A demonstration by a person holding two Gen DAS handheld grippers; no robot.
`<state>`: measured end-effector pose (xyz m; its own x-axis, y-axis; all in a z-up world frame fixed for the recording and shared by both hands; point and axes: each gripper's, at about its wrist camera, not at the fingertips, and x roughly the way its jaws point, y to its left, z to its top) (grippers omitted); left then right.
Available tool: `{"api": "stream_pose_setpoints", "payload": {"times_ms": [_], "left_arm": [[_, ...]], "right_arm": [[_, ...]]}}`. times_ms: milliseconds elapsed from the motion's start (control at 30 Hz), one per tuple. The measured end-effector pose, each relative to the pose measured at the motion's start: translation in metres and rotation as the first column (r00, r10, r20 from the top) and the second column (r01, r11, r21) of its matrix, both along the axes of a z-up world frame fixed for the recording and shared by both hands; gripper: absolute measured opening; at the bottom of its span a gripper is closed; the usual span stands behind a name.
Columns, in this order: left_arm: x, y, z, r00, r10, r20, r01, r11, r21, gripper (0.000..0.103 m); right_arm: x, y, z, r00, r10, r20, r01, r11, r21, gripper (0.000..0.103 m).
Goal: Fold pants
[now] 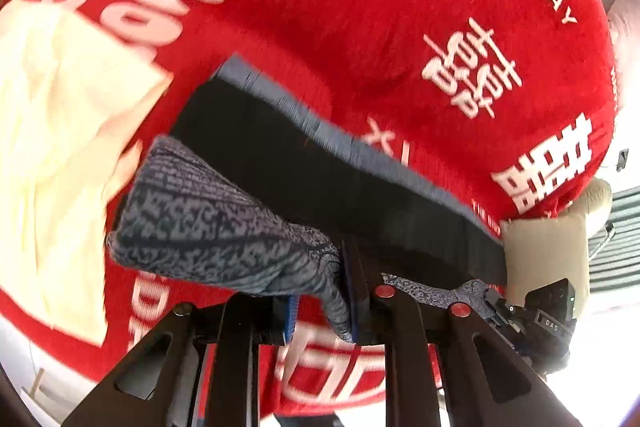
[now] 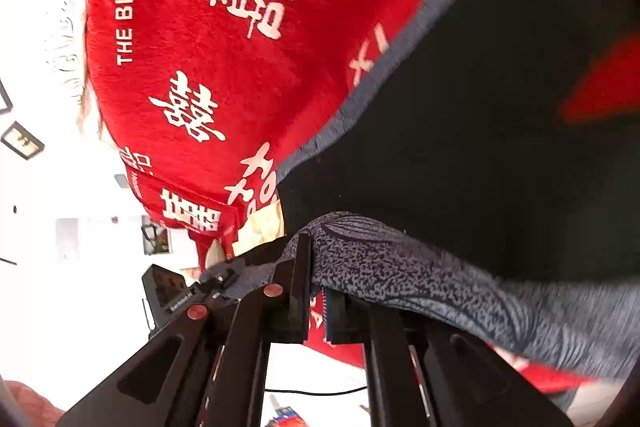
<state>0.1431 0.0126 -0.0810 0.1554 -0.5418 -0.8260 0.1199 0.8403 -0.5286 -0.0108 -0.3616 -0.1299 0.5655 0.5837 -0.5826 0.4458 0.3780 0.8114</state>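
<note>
Both tongs pinching pants waistband

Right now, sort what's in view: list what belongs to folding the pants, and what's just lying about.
Part of the job:
- pants, grey patterned with a dark inner side, lifted off the bed
- left gripper, shut on the pants
- right gripper, shut on the pants

Lying about:
- red blanket with white lettering, underneath
- cream cloth on the blanket
- tan pillow at the blanket's edge
</note>
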Motion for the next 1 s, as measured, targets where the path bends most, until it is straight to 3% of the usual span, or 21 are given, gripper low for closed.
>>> {"api": "stream_pose_setpoints", "payload": {"times_ms": [233, 600, 667, 700, 733, 800, 833, 867, 933, 1000], "left_arm": [[0.062, -0.032, -0.03, 0.999, 0.031, 0.013, -0.032, 0.998, 0.048, 0.02], [0.119, -0.069, -0.102, 0.998, 0.06, -0.02, -0.055, 0.978, 0.203, 0.025], [0.122, -0.071, -0.095, 0.998, 0.063, -0.03, -0.055, 0.975, 0.214, 0.03], [0.12, -0.069, -0.086, 0.998, 0.064, -0.006, -0.061, 0.973, 0.225, 0.042], [0.117, -0.066, -0.074, 0.997, 0.067, 0.032, -0.072, 0.966, 0.248, 0.065], [0.112, -0.059, -0.054, 0.991, 0.077, 0.107, -0.105, 0.953, 0.284, 0.081], [0.108, -0.056, -0.043, 0.988, 0.068, 0.136, -0.106, 0.95, 0.293, 0.081], [0.106, -0.055, -0.039, 0.989, 0.057, 0.139, -0.097, 0.949, 0.3, 0.081], [0.099, -0.059, -0.038, 0.991, 0.016, 0.134, -0.062, 0.937, 0.344, 0.081], [0.094, -0.071, -0.051, 0.993, -0.029, 0.115, -0.019, 0.918, 0.397, 0.081]], "right_arm": [[0.082, -0.035, -0.023, 0.992, 0.12, -0.049, -0.122, 0.992, -0.04, 0.005], [0.16, -0.065, -0.114, 0.96, 0.191, -0.206, -0.198, 0.98, -0.015, 0.008], [0.165, -0.067, -0.119, 0.956, 0.193, -0.219, -0.202, 0.979, -0.021, 0.008], [0.166, -0.067, -0.118, 0.954, 0.199, -0.223, -0.208, 0.978, -0.019, 0.009], [0.166, -0.067, -0.116, 0.952, 0.209, -0.222, -0.218, 0.976, -0.017, 0.011], [0.166, -0.068, -0.103, 0.953, 0.223, -0.206, -0.237, 0.97, -0.046, 0.032], [0.166, -0.069, -0.096, 0.954, 0.226, -0.196, -0.242, 0.968, -0.062, 0.045], [0.164, -0.07, -0.087, 0.957, 0.224, -0.187, -0.242, 0.967, -0.082, 0.049], [0.164, -0.067, -0.065, 0.957, 0.231, -0.177, -0.26, 0.952, -0.16, 0.05], [0.166, -0.054, -0.047, 0.941, 0.295, -0.166, -0.329, 0.914, -0.238, 0.05]]}}
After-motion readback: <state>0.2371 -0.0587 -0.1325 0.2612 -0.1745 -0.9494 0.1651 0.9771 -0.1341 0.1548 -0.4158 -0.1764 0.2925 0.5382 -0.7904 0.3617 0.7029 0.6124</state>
